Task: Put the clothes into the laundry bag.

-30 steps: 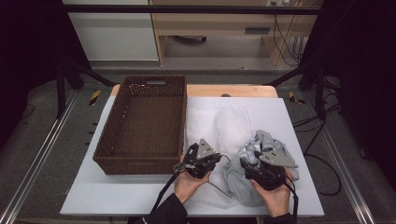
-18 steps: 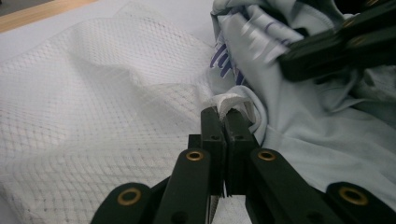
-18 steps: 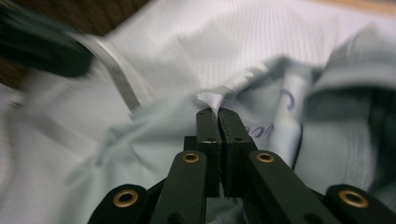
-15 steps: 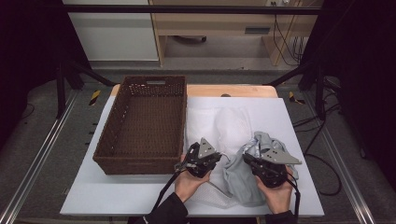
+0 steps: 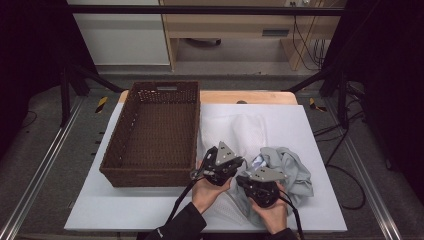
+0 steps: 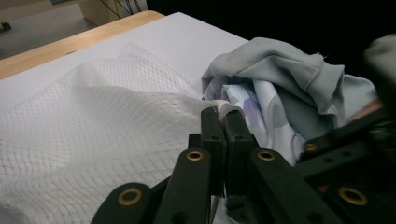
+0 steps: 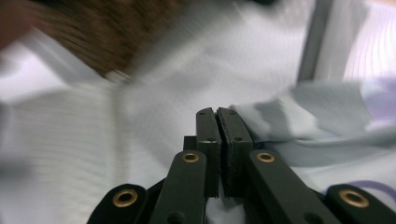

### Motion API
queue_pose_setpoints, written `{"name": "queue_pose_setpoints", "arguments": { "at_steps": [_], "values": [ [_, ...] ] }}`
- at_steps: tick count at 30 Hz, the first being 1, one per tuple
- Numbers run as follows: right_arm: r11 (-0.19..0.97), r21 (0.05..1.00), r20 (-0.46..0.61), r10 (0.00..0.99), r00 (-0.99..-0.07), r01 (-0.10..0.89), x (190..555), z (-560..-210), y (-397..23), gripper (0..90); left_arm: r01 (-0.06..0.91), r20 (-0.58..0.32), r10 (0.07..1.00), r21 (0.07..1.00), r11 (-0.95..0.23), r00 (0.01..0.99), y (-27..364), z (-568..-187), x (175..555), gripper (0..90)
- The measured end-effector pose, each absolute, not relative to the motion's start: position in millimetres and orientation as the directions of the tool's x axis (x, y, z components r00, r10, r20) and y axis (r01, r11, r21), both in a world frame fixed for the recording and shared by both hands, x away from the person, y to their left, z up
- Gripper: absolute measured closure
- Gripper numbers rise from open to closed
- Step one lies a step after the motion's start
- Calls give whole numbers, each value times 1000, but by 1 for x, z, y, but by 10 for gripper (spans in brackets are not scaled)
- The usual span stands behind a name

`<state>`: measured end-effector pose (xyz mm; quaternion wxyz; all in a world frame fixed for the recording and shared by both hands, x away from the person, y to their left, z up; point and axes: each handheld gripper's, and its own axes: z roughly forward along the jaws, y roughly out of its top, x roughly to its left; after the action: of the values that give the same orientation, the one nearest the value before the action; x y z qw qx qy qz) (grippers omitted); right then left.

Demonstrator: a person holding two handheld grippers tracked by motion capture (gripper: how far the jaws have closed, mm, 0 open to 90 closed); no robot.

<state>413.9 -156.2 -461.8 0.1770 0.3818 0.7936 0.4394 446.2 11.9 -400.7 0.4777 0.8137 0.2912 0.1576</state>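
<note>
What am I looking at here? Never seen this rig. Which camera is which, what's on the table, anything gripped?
There is no robot arm: a person at a table holds a hand-held two-jaw tool in each hand. The high view looks down from above the person's side and shows the left gripper and the right gripper close together. The other two pictures come from a camera riding on each gripper, looking along its black jaws.

On the white table sit an empty wicker basket, a white mesh cloth and a crumpled grey garment.

Both pairs of jaws are closed. The left gripper's tips meet at the mesh cloth's edge, apparently pinching it. The right gripper's picture is blurred; whether it holds the grey garment is unclear.
</note>
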Motion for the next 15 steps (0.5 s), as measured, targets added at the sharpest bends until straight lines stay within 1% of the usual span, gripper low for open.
{"name": "queue_pose_setpoints", "arguments": {
  "at_steps": [2, 4, 6, 8, 11, 13, 15],
  "values": [
    [341, 815, 40, 774, -632, 469, 420, -471, -152, 857, 331, -24, 625, 864, -379, 780, 13, -406, 446, 887],
    [365, 805, 20, 772, -636, 468, 421, -475, -148, 816, 340, -33, 628, 863, -374, 777, 16, -411, 447, 887],
    [352, 813, 40, 760, -648, 463, 418, -470, -150, 776, 344, -39, 633, 864, -368, 774, 20, -413, 447, 887],
    [322, 835, 69, 744, -664, 446, 412, -459, -156, 715, 353, -45, 635, 860, -368, 771, 24, -413, 449, 887],
    [282, 878, 56, 743, -667, 388, 399, -435, -167, 659, 360, -49, 639, 858, -366, 767, 27, -415, 450, 887],
    [264, 901, 19, 769, -639, 345, 393, -417, -180, 597, 359, -45, 637, 855, -373, 769, 28, -418, 449, 887],
    [251, 918, -37, 826, -563, 308, 390, -403, -196, 520, 358, -40, 636, 853, -380, 771, 28, -420, 448, 887]
  ]
}}
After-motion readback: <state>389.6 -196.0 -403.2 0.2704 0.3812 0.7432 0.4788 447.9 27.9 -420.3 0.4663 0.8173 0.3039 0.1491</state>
